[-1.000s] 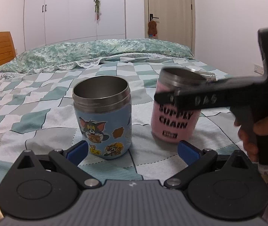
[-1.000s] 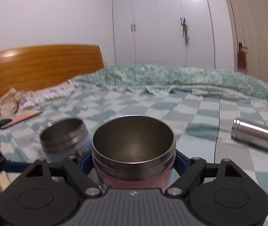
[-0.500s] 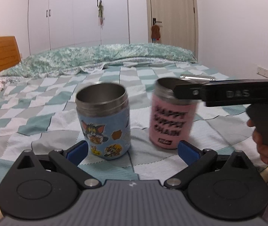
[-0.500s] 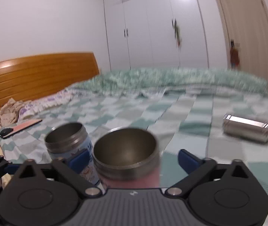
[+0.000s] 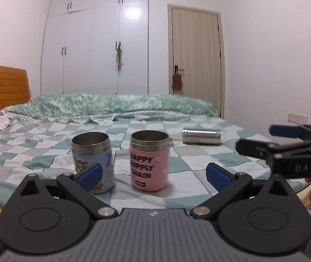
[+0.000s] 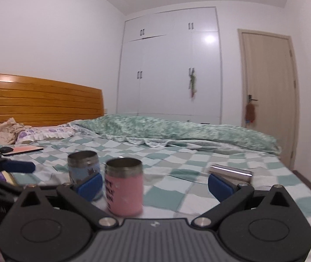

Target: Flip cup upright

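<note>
A pink cup (image 5: pixel 149 160) lettered "HAPPY SUPPLY CHAIN" stands upright on the checked bedspread, mouth up. A blue cartoon cup (image 5: pixel 93 160) stands upright just to its left. Both also show in the right wrist view, the pink cup (image 6: pixel 123 188) and the blue cup (image 6: pixel 83 170). A plain steel cup (image 5: pixel 201 136) lies on its side farther back right; it also shows in the right wrist view (image 6: pixel 230 172). My left gripper (image 5: pixel 154 174) is open and empty, short of the cups. My right gripper (image 6: pixel 155 184) is open and empty, drawn back from the pink cup; it also shows at the right of the left wrist view (image 5: pixel 286 144).
The checked bedspread (image 5: pixel 199 166) covers the bed, with a bunched green quilt (image 5: pixel 111 107) at the back. A wooden headboard (image 6: pixel 46 104) stands at the left. A phone and a dark object (image 6: pixel 19 149) lie near the pillows. A wardrobe (image 6: pixel 168 65) and door (image 6: pixel 268 91) are behind.
My right gripper has let go of the pink cup, opened and pulled back to the right. My left gripper has drawn back too. Both cups stay standing.
</note>
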